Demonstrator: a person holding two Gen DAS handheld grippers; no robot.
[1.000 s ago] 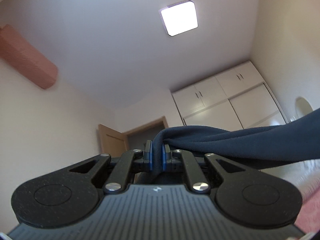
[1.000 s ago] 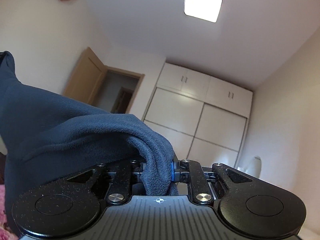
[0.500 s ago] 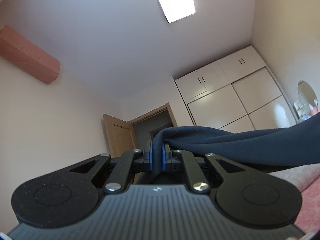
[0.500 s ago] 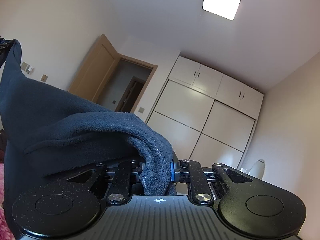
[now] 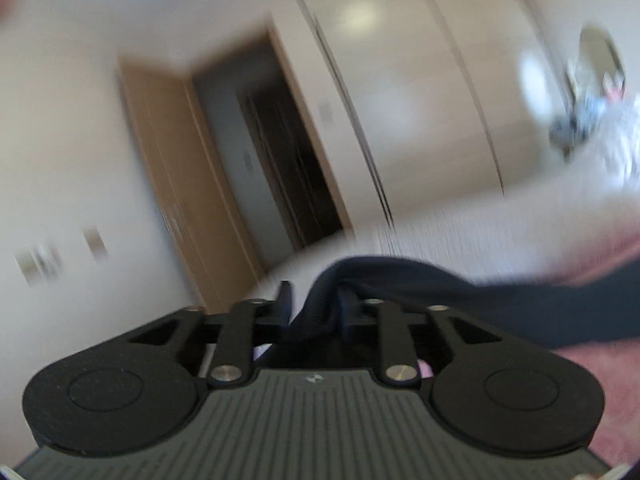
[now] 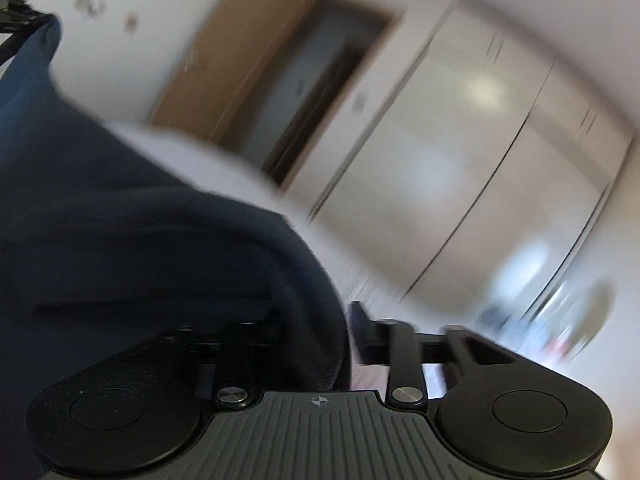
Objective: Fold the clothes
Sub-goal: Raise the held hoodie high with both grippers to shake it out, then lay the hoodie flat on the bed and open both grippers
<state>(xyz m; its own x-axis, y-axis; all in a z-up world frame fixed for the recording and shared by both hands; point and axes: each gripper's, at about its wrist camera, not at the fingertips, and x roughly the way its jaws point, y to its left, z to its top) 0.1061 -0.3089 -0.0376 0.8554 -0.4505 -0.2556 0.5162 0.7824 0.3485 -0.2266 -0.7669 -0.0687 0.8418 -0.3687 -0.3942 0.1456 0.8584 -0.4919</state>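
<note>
In the left wrist view, the left claw (image 5: 316,308) has just been opening: its jaws stand apart, and a bunched edge of the dark navy fleece garment (image 5: 400,284) lies loose between them, trailing right across the pink bedding (image 5: 600,360). In the right wrist view, the same fleece (image 6: 140,240) drapes thickly over the left jaw of the right claw (image 6: 320,320), whose jaws have likewise just been opening; the right pad shows clear of the cloth. The fabric looks soft, limp and light. Corners or hems would give the surest hold.
</note>
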